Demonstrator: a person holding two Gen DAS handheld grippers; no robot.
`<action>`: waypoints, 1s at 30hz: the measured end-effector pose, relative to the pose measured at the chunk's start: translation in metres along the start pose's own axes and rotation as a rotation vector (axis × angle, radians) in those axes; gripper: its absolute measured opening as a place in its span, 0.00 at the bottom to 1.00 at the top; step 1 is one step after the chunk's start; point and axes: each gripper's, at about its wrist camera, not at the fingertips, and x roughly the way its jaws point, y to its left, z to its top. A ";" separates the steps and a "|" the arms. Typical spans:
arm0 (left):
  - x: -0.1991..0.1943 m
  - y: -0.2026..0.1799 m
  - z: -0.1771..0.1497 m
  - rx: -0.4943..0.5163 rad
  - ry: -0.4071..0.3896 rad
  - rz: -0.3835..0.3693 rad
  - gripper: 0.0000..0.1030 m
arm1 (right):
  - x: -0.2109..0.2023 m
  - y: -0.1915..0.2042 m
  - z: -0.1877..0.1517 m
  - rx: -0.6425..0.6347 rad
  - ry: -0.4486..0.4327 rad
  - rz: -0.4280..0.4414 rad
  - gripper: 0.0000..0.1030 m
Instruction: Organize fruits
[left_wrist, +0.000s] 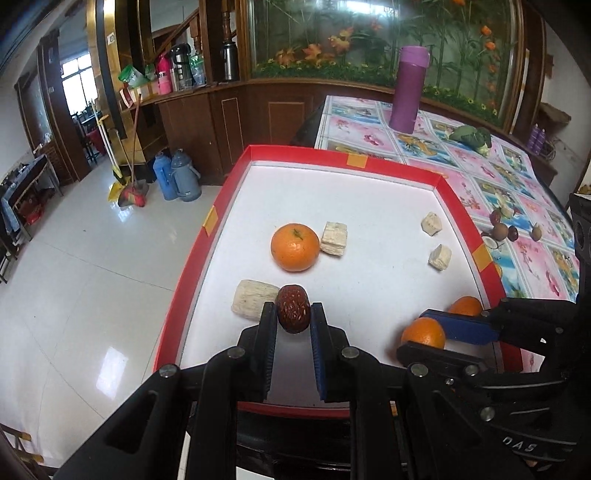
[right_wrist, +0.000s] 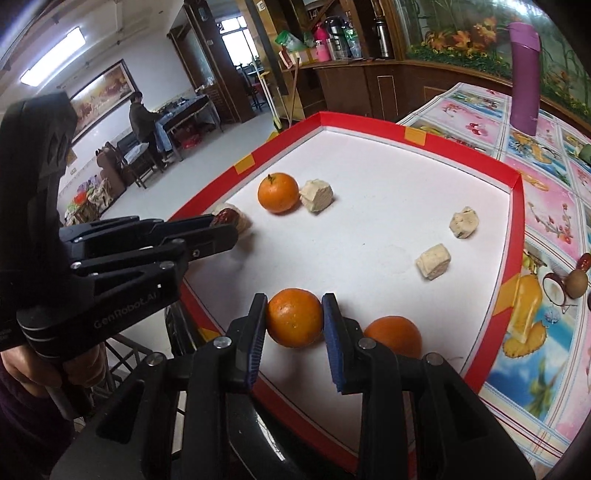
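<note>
My left hand-held gripper (left_wrist: 293, 314) clamps red date (left_wrist: 293, 308), long axis near-far | right hand-held gripper (right_wrist: 294, 319) clamps orange (right_wrist: 294, 322) | far orange (right_wrist: 393, 335) half hidden.

Pale roll (right_wrist: 242, 221) half-hidden behind fingers (right_wrist: 207, 236)

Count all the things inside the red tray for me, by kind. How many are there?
Oranges: 3
Red dates: 1
Pale chunks: 4
Total: 8 in the red tray
</note>
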 end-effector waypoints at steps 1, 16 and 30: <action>0.002 0.001 0.000 -0.001 0.003 -0.002 0.16 | 0.002 -0.001 -0.001 -0.003 0.007 -0.006 0.31; 0.003 0.002 0.008 -0.014 0.019 -0.034 0.38 | -0.015 -0.006 -0.004 -0.031 0.023 0.030 0.37; -0.011 -0.060 0.032 0.100 -0.026 -0.089 0.57 | -0.116 -0.130 -0.029 0.207 -0.199 -0.129 0.50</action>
